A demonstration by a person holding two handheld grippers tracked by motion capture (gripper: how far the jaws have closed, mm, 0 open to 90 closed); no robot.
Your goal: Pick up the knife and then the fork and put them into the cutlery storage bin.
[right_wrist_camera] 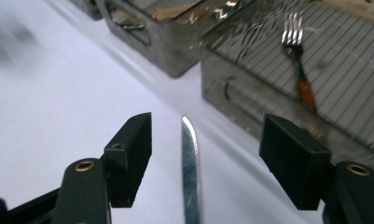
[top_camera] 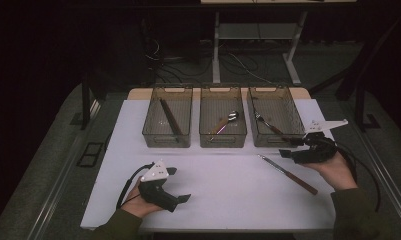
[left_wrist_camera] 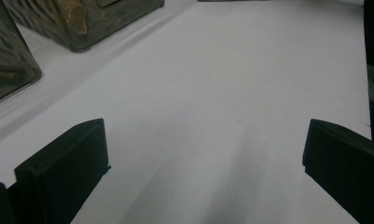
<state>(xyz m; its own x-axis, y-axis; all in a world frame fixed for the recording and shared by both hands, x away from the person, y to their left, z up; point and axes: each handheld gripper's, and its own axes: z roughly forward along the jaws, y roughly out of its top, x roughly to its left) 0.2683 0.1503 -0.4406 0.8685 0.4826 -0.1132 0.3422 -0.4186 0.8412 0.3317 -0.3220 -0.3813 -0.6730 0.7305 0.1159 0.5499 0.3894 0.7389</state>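
Knife (right_wrist_camera: 190,172) handle (cut off) — between open jaws

A white rectangular tabletop (top_camera: 213,200) is sitting on a grey carpeted floor (top_camera: 48,165), lit from above while the room behind is lying in darkness. Beyond it, a white metal desk frame (top_camera: 253,40) is standing over black tangled cables (top_camera: 188,65) that are trailing across the floor

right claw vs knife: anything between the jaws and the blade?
Nothing. In the right gripper view the knife blade lies on the bare white table between the open right claw jaws, clear of both pads.
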